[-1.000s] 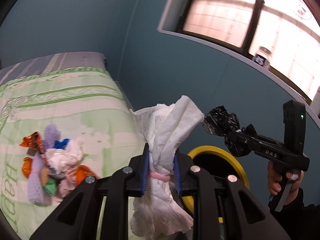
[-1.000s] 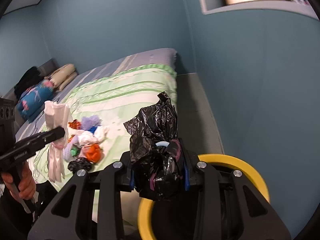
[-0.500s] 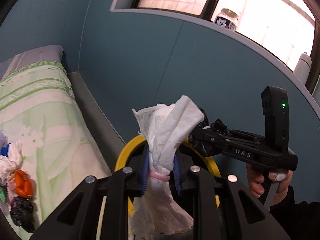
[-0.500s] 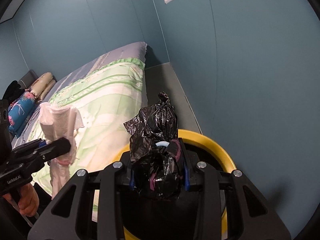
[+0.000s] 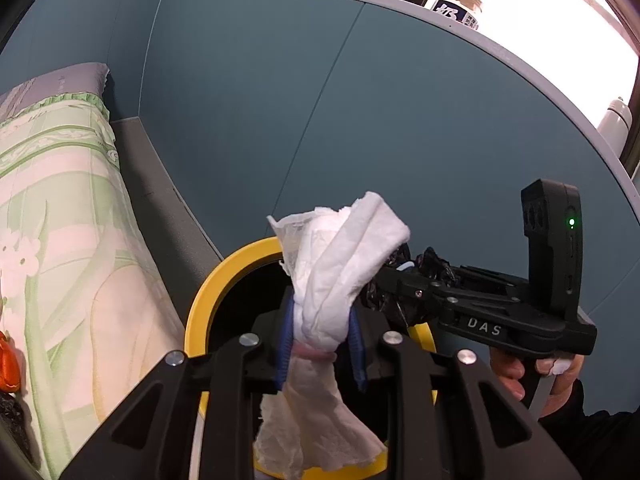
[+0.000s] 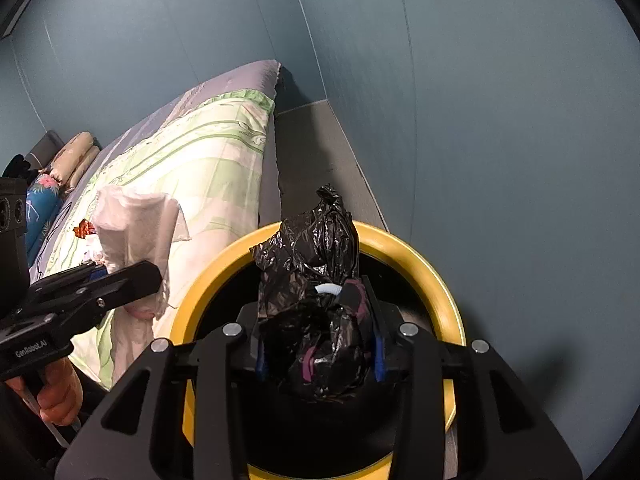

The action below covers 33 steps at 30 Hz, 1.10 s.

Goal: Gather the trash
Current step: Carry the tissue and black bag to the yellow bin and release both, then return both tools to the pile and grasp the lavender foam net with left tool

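A white tissue wad point(image 5: 340, 248) tied with a pink band stands upright between the blue pads of my left gripper point(image 5: 320, 320). Its jaws are opening, and the wad is still between them and has not dropped. A crumpled black plastic bag point(image 6: 316, 248) fills my right gripper point(image 6: 318, 344); those jaws are opening too, with the bag still lodged between the pads. Both grippers hang over the mouth of a yellow-rimmed black bin point(image 6: 436, 280), whose rim point(image 5: 208, 300) also shows in the left wrist view. The right gripper point(image 5: 394, 280) points in from the right, beside the tissue.
A bed with a green floral cover point(image 6: 208, 144) runs along the bin's left side, and an orange scrap point(image 6: 84, 230) of leftover trash lies on it. A teal wall stands close behind the bin. A jar point(image 5: 458, 4) and a white bottle point(image 5: 614, 120) sit on the window sill.
Both grippers have swung away from the bed and come down over the yellow bin, each still carrying its load. The bin now fills the lower part of both views.
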### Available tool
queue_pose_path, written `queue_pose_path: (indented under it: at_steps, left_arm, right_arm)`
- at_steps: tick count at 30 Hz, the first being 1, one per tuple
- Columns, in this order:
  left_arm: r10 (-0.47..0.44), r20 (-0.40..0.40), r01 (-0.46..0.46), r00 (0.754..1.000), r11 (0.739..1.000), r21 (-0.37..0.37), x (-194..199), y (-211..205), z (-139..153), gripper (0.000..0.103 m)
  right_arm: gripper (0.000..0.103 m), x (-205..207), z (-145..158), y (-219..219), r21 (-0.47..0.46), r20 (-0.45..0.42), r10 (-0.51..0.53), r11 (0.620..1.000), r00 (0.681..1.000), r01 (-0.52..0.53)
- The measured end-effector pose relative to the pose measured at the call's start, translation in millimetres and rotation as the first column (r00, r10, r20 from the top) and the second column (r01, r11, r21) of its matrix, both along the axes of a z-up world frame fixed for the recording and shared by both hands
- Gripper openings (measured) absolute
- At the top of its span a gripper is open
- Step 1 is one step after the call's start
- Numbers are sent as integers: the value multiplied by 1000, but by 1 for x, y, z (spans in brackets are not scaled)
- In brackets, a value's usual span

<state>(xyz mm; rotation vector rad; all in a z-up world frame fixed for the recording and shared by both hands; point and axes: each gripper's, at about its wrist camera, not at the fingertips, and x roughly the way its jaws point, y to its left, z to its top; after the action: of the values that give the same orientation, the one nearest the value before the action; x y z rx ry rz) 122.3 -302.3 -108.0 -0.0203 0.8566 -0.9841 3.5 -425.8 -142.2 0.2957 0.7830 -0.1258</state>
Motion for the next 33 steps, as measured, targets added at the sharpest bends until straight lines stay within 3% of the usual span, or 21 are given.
queue_pose_path:
  at_steps: [3, 5, 7, 14, 20, 24, 33]
  left_arm:
    - [17, -5, -17, 1000, 1000, -6, 0, 3, 0, 37]
    - [33, -6, -33, 999, 999, -16, 3, 8, 1, 54]
    - [51, -6, -51, 999, 998, -28, 3, 13, 3, 65]
    - [147, 31, -145, 989, 988, -60, 14, 40, 15, 86]
    - [247, 85, -243, 965, 969, -53, 35, 77, 35, 90]
    - [327, 122, -323, 937, 945, -49, 50, 111, 46, 93]
    - [474, 160, -477, 866, 878, -22, 74, 192, 56, 93]
  right_arm:
    - [40, 4, -2, -5, 8, -4, -13, 1000, 1000, 13]
    - [42, 0, -2, -9, 3, -5, -25, 1000, 1000, 25]
    - [51, -3, -2, -13, 12, 0, -40, 999, 999, 40]
    - [51, -14, 3, -16, 9, 38, -79, 997, 996, 79]
    - [56, -10, 21, 9, -8, 145, 18, 1000, 989, -17]
    - [61, -1, 31, 36, -26, 183, 108, 994, 977, -105]
    - [61, 42, 36, 101, -32, 169, 276, 961, 946, -274]
